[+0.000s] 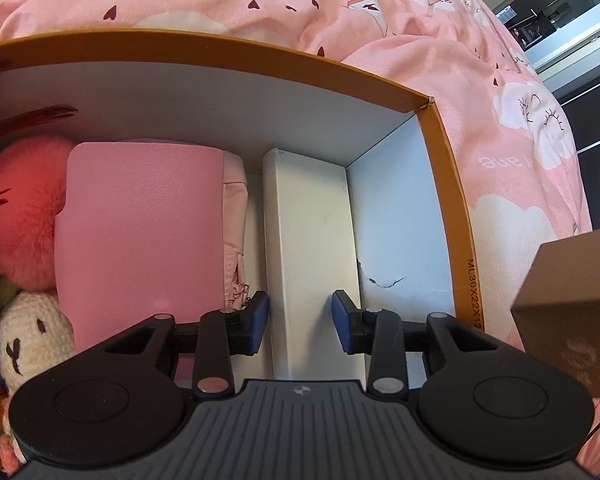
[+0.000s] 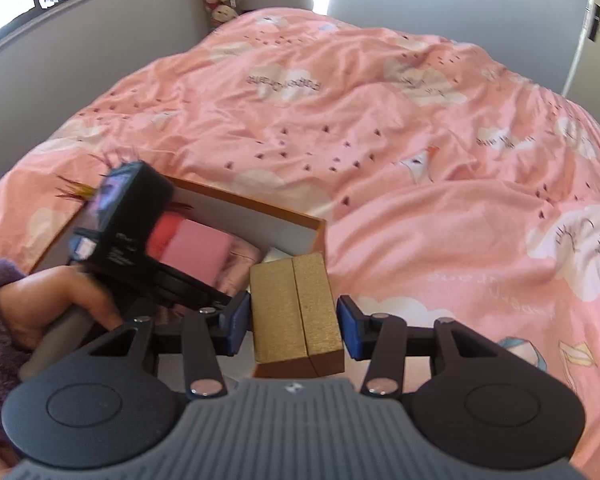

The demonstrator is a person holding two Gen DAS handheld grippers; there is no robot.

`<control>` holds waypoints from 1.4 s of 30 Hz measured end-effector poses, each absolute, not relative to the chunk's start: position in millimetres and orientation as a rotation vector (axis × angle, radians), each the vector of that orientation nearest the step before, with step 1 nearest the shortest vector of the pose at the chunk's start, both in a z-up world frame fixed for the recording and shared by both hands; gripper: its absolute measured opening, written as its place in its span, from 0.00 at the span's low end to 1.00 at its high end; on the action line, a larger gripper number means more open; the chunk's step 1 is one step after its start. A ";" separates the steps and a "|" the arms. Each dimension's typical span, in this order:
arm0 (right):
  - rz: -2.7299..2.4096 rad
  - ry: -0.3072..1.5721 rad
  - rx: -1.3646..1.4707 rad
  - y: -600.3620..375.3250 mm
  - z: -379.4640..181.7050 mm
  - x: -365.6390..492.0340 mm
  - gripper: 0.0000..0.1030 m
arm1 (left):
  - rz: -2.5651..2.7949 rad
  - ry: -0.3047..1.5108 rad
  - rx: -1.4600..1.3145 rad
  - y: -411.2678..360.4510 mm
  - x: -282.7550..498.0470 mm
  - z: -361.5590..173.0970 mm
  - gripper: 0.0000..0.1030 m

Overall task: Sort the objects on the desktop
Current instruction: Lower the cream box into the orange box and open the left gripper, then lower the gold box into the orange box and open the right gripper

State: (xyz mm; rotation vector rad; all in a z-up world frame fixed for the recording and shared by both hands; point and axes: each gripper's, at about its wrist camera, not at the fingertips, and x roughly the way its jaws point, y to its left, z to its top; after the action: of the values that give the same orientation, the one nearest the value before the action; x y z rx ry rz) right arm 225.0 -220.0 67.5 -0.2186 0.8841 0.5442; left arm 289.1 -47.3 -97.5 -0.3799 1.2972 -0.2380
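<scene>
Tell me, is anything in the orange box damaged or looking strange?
Yes. The inner right wall of the orange box has a small jagged tear in its white lining, low beside the white box. The box's far right corner is also slightly frayed. Nothing else looks damaged.

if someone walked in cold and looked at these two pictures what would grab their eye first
Probably the pink bedspread with clouds and little hearts, which fills most of both views. Next, the orange-rimmed cardboard box lying on it, packed with a pink pouch, a fluffy red plush and a white box. Then the gold gift box between the right gripper's jaws.
</scene>
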 end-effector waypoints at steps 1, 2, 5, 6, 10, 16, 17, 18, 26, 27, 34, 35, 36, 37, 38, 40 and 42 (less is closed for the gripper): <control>0.567 0.880 -0.225 -216.7 70.9 222.1 0.48 | -0.245 1.293 -0.388 -45.0 286.9 -94.7 0.40; 0.588 0.877 -0.235 -212.6 73.3 219.2 0.48 | -0.255 1.289 -0.398 -41.8 284.5 -90.7 0.40; 0.660 0.880 -0.278 -200.0 76.8 212.0 0.48 | -0.273 1.257 -0.406 -27.3 274.7 -74.6 0.38; 0.680 0.881 -0.302 -195.7 76.3 210.0 0.48 | -0.268 1.243 -0.396 -21.4 270.4 -68.6 0.34; 0.802 0.897 -0.355 -177.9 74.2 207.7 0.48 | -0.247 1.182 -0.383 9.3 250.1 -47.1 0.32; 0.909 1.017 -0.520 -145.9 43.4 218.0 0.47 | -0.239 1.111 -0.368 35.1 219.9 -19.3 0.32; 0.930 1.039 -0.555 -140.5 36.3 218.7 0.47 | -0.248 1.105 -0.374 37.1 216.1 -17.0 0.32; 0.948 1.061 -0.591 -135.5 29.4 219.6 0.47 | -0.250 1.098 -0.382 38.6 212.3 -15.0 0.32; 1.087 1.234 -0.684 -114.6 -2.4 239.4 0.47 | -0.235 1.060 -0.411 51.5 183.8 -12.3 0.32; 1.091 1.254 -0.696 -112.2 -4.7 241.0 0.47 | -0.235 1.055 -0.414 53.4 180.0 -11.7 0.32; 1.144 1.406 -0.792 -104.7 -30.9 253.0 0.47 | -0.182 1.000 -0.420 71.9 150.8 -2.0 0.32; 1.153 1.409 -0.810 -103.9 -32.3 252.7 0.47 | -0.170 0.995 -0.424 76.1 147.0 -1.0 0.32; 1.164 1.413 -0.824 -103.0 -32.1 252.3 0.47 | -0.155 0.991 -0.428 80.2 143.2 -0.4 0.32; 1.168 1.421 -0.837 -102.1 -31.9 253.0 0.47 | -0.140 0.988 -0.433 84.5 139.7 -0.1 0.32; 1.168 1.434 -0.857 -101.0 -32.3 253.7 0.47 | -0.126 0.986 -0.440 88.7 136.6 0.1 0.32; 1.173 1.458 -0.921 -97.7 -34.2 253.9 0.47 | -0.100 0.984 -0.459 96.0 130.3 -0.6 0.32; 1.187 1.476 -0.990 -95.6 -34.7 252.5 0.46 | -0.082 0.979 -0.475 101.8 124.7 -1.1 0.32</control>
State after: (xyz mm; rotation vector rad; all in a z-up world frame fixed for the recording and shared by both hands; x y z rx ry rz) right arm 252.5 -95.6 -34.7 -0.9897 1.4755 1.1869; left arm 124.7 101.8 -1.1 -0.4746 0.9789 -0.0823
